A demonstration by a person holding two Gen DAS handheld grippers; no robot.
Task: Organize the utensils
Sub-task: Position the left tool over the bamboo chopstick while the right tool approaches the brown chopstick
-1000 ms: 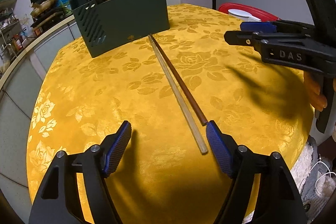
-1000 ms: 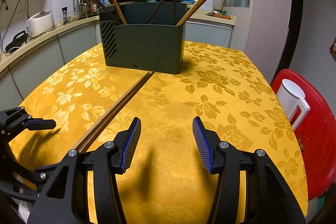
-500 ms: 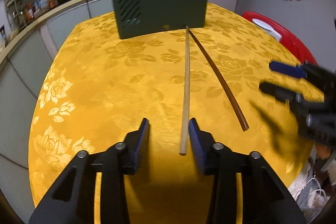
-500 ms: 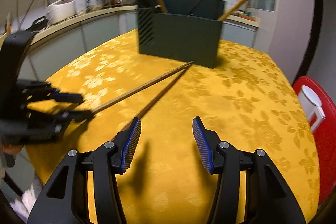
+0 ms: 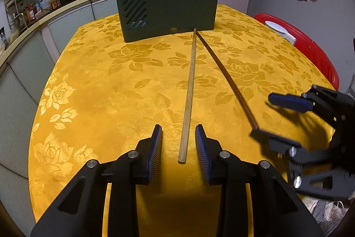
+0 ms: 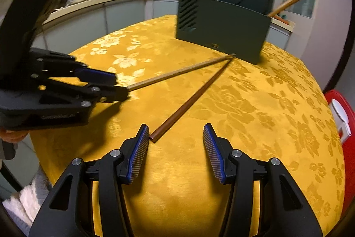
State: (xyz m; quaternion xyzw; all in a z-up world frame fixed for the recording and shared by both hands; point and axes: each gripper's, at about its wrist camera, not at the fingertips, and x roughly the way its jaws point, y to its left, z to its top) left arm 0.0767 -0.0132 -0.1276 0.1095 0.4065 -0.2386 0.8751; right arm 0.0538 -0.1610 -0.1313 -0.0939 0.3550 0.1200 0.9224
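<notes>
Narrowed since a second ago around the pale chopstick (image 5: 188, 92), left gripper (image 5: 178, 143) jaws spread, not touching it. Right gripper (image 6: 175, 143) jaws spread wide, dark chopstick (image 6: 190, 101) tip beside the left pad. Both sticks flat on the yellow rose-patterned tabletop (image 5: 111, 92), far ends near the green utensil holder (image 5: 173, 8). Kitchen counter (image 6: 99, 3) behind, red stool (image 5: 310, 46) alongside. No legible writing.
</notes>
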